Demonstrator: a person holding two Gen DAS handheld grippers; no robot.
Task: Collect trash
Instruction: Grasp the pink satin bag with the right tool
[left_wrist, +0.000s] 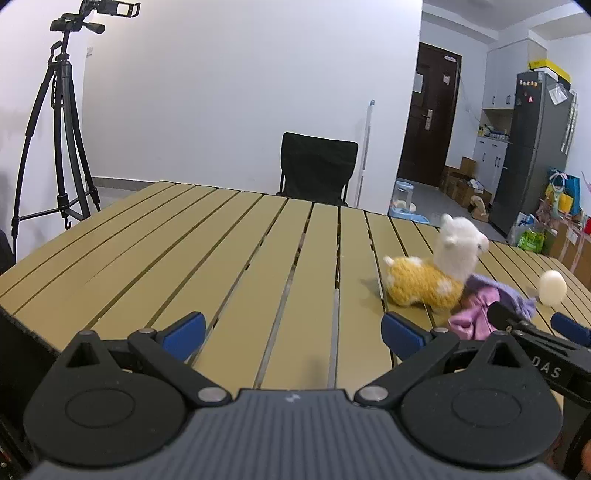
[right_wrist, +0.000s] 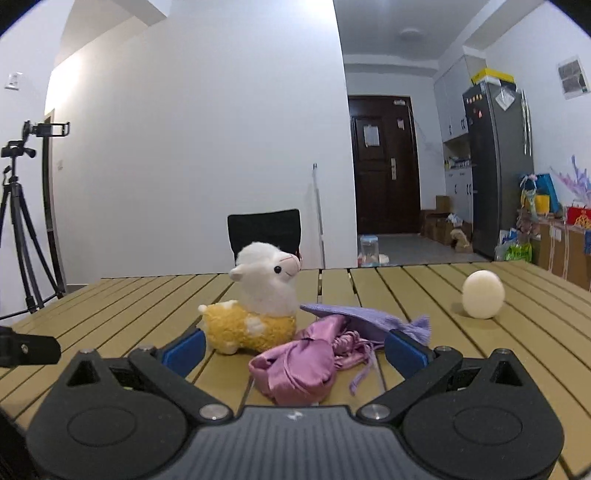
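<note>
- Jaws of the left gripper (left_wrist: 293, 332) are spread wide with nothing between them, hanging over bare slats of the worktop (left_wrist: 184, 240) near its close edge
- Jaws of the right gripper (right_wrist: 295, 349) are also spread wide; the crumpled pink cloth (right_wrist: 295, 369) lies between its two blue fingertips (right_wrist: 186, 349), but they are not pinching it and I cannot tell whether either one touches it
- That pink satin cloth is bunched in a heap near the close edge of the worktop, with thin cords trailing from it toward the right
- A flat purple pouch (right_wrist: 354, 315) with a tassel sits just behind the pink cloth, overlapping it, its far end raised off the slats
- A stuffed alpaca (right_wrist: 258, 306), white head and yellow body, lies on its belly just to the left of both cloths and touches them, its head turned toward the right edge
- A pale egg-shaped ball (right_wrist: 483, 293) stands on the slats well apart from the others, toward the right edge of the worktop
- From the left wrist view the right gripper's black linkage reaches in at the lower right, just in front of the pink cloth
- Beyond the far edge stand a black chair (right_wrist: 264, 234) and, off the left edge, a tripod (left_wrist: 55, 140) with a phone clamp on top
</note>
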